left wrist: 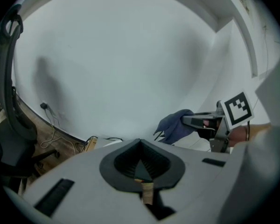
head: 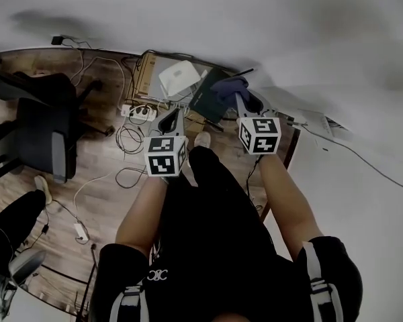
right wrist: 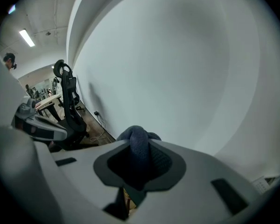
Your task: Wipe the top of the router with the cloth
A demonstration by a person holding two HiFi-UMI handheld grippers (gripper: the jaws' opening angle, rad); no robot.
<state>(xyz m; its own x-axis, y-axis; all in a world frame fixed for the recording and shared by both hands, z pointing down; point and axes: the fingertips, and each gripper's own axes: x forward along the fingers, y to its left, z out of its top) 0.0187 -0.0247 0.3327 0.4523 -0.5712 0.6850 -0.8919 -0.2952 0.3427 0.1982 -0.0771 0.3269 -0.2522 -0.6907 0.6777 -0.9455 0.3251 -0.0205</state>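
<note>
- Dark blue soft cloth (right wrist: 139, 141) sits bunched between the jaws of the grey right gripper (right wrist: 139, 149), which pinch it tight
- The grey left gripper (left wrist: 140, 146) has its jaws pressed together on nothing, as its own view shows
- The flat white plastic router (head: 180, 78) lies low down at the foot of the white wall (head: 255, 19), just beside a brown cardboard box (head: 148, 72); we cannot tell what it rests on
- Both grippers are up in the air in front of the person, well apart from the router, and the cloth touches nothing but the jaws
- We judge the task barely begun: the cloth is in hand, but the reach down to the router and all of the wiping are left
- Only the head view shows the router, along with the white power strip (head: 140, 113), the looped cables (head: 129, 138) on the wooden floor (head: 101, 186) and the black office chair (head: 43, 136)
- The left gripper view gives what the head view cannot: the right gripper from the side, with the cloth hanging off its tip against the wall
- The right gripper view alone looks along the wall into the room, with a ceiling strip light (right wrist: 26, 38) and the left gripper at its left edge; neither gripper view shows the router clearly
</note>
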